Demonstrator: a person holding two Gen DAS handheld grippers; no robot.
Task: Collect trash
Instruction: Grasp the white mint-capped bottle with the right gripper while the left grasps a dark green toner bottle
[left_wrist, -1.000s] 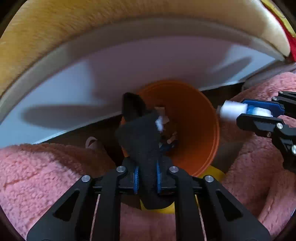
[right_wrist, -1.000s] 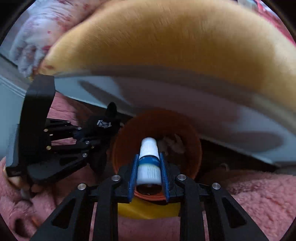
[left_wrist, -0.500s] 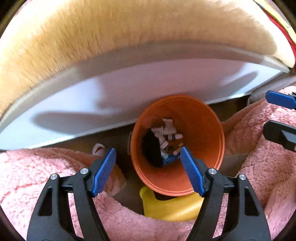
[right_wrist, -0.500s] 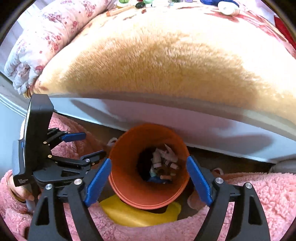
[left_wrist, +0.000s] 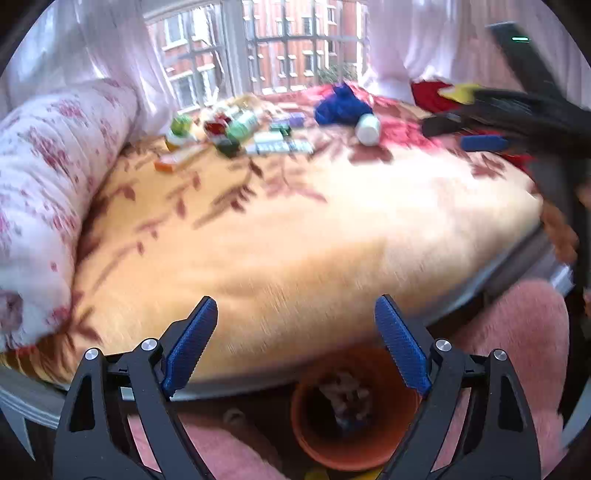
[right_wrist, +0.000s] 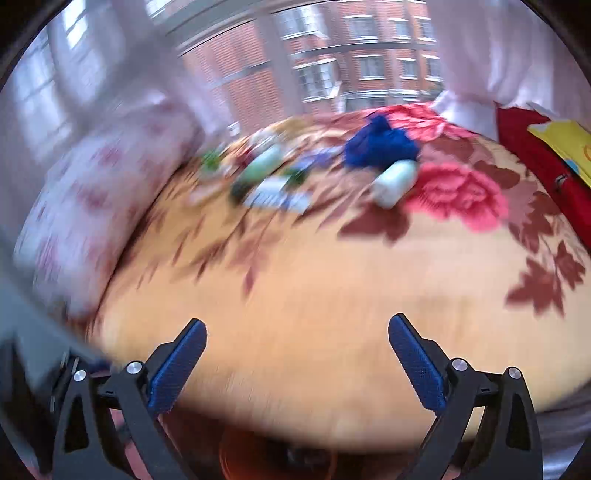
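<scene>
My left gripper (left_wrist: 295, 325) is open and empty above the bed's near edge. The orange bin (left_wrist: 351, 413) with trash in it stands on the floor just below it. My right gripper (right_wrist: 297, 347) is open and empty over the blanket; it also shows blurred at the right of the left wrist view (left_wrist: 480, 142). At the far side of the bed lie a white bottle (left_wrist: 368, 128) (right_wrist: 393, 182), a blue cloth (left_wrist: 341, 105) (right_wrist: 380, 144), a green bottle (left_wrist: 242, 127), a flat box (left_wrist: 282, 147) and other small packages.
A yellow floral blanket (left_wrist: 277, 229) covers the bed. A white-and-pink rolled quilt (left_wrist: 44, 177) lies along its left side. A red bag (right_wrist: 535, 155) sits at the right. Pink fleece (left_wrist: 517, 325) is at the lower right. A window with curtains is behind.
Both grippers let their items go into the orange bin and opened, then rose and tilted up from the bin toward the bed. The view is motion-blurred.
</scene>
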